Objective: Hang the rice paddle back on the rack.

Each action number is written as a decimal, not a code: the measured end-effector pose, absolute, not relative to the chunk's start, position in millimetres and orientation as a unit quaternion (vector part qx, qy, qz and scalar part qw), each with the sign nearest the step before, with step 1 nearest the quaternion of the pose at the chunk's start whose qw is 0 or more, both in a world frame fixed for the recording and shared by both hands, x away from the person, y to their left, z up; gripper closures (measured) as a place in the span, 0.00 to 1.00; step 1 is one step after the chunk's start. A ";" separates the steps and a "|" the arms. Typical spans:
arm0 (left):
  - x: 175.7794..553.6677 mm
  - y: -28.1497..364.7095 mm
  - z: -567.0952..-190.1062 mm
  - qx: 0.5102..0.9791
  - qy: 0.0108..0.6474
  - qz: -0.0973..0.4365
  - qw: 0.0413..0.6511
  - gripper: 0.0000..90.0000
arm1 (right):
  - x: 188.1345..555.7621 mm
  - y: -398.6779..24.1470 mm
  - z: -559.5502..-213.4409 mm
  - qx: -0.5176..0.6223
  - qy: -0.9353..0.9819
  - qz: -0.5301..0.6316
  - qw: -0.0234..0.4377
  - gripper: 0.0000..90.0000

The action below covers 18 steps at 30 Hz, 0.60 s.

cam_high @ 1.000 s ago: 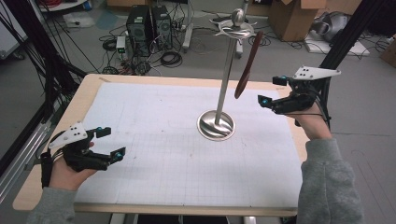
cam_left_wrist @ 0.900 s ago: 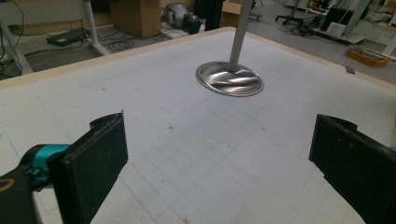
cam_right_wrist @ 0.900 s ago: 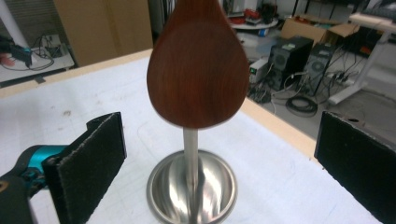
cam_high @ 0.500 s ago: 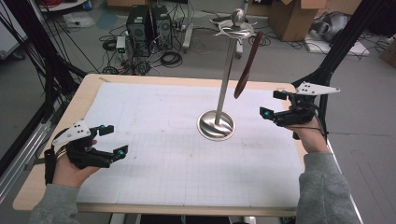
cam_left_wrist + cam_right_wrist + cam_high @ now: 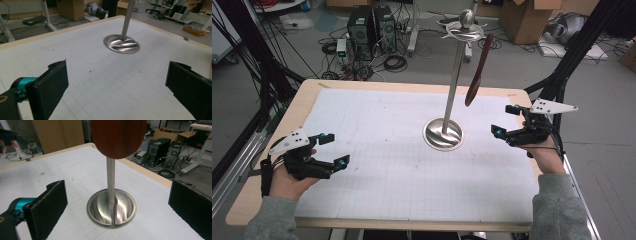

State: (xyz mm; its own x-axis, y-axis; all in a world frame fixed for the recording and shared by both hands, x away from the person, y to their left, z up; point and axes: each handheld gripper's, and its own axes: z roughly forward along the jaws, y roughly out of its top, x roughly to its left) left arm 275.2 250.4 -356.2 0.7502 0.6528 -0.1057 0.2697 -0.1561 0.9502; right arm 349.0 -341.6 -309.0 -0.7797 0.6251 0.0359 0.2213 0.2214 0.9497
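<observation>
Steel stand (image 5: 455,85), dished round base, brown wooden spatula (image 5: 477,72) hanging.
Right gripper (image 5: 507,121) near tabletop's right edge, facing spatula; left gripper (image 5: 331,150) near left edge; 2 wide open, empty.

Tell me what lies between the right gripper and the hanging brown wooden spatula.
Nothing: the right gripper view shows open air from the right gripper to the brown wooden spatula.
</observation>
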 end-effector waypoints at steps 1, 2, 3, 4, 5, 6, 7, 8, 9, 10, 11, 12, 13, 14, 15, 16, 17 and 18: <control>275.1 250.5 -356.0 0.742 0.310 0.168 0.570 0.05 | 347.2 -341.8 -309.8 0.278 0.760 0.560 0.178 0.01; 274.9 250.4 -355.8 0.741 0.310 0.168 0.571 0.05 | 346.0 -342.4 -310.7 0.277 0.760 0.560 0.179 0.01; 274.8 250.4 -355.8 0.740 0.311 0.168 0.572 0.05 | 344.8 -343.1 -311.6 0.278 0.760 0.558 0.182 0.01; 274.8 250.5 -355.9 0.740 0.311 0.167 0.572 0.05 | 343.6 -343.9 -312.9 0.278 0.759 0.559 0.186 0.01; 274.8 250.5 -356.0 0.740 0.312 0.168 0.573 0.05 | 342.7 -344.9 -314.2 0.277 0.759 0.559 0.185 0.01; 275.0 250.5 -356.2 0.739 0.312 0.167 0.573 0.05 | 341.6 -345.8 -315.6 0.279 0.757 0.561 0.186 0.01; 275.1 250.6 -356.3 0.740 0.311 0.167 0.573 0.05 | 340.7 -346.6 -317.2 0.280 0.756 0.562 0.186 0.01; 275.3 250.6 -356.3 0.741 0.311 0.166 0.572 0.05 | 339.6 -347.6 -318.8 0.283 0.755 0.562 0.186 0.01; 275.3 250.1 -356.4 0.740 0.311 0.165 0.573 0.05 | 338.6 -348.4 -320.4 0.283 0.755 0.562 0.187 0.01; 275.4 250.0 -356.4 0.741 0.311 0.166 0.572 0.05 | 337.7 -349.2 -322.0 0.283 0.755 0.561 0.188 0.01; 275.5 249.9 -356.3 0.741 0.310 0.166 0.572 0.05 | 336.8 -350.0 -323.6 0.283 0.754 0.561 0.191 0.01; 275.5 249.7 -356.4 0.741 0.310 0.165 0.572 0.05 | 335.5 -350.7 -325.3 0.285 0.753 0.562 0.189 0.01; 275.5 249.6 -356.5 0.741 0.311 0.165 0.572 0.05 | 334.6 -351.7 -327.1 0.285 0.752 0.563 0.189 0.01; 275.5 249.5 -356.5 0.741 0.311 0.165 0.572 0.05 | 333.4 -352.5 -329.0 0.287 0.750 0.564 0.191 0.01; 275.6 249.4 -356.5 0.741 0.311 0.165 0.571 0.05 | 332.2 -353.2 -331.1 0.290 0.750 0.563 0.190 0.01; 275.5 249.4 -356.5 0.741 0.311 0.165 0.571 0.05 | 331.3 -353.9 -333.3 0.292 0.751 0.560 0.192 0.01; 275.5 249.3 -356.4 0.742 0.310 0.165 0.572 0.05 | 330.4 -354.6 -335.8 0.293 0.753 0.557 0.192 0.01; 275.4 249.2 -356.4 0.742 0.310 0.165 0.572 0.05 | 329.3 -355.2 -338.2 0.294 0.753 0.557 0.192 0.01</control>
State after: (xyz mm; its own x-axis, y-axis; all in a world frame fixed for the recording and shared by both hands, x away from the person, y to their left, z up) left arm 275.4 249.2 -356.4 0.7534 0.6484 -0.1096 0.2711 -0.1544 0.9501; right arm 329.3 -355.2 -338.2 -0.7534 0.6565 0.0384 0.2292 0.2074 0.9510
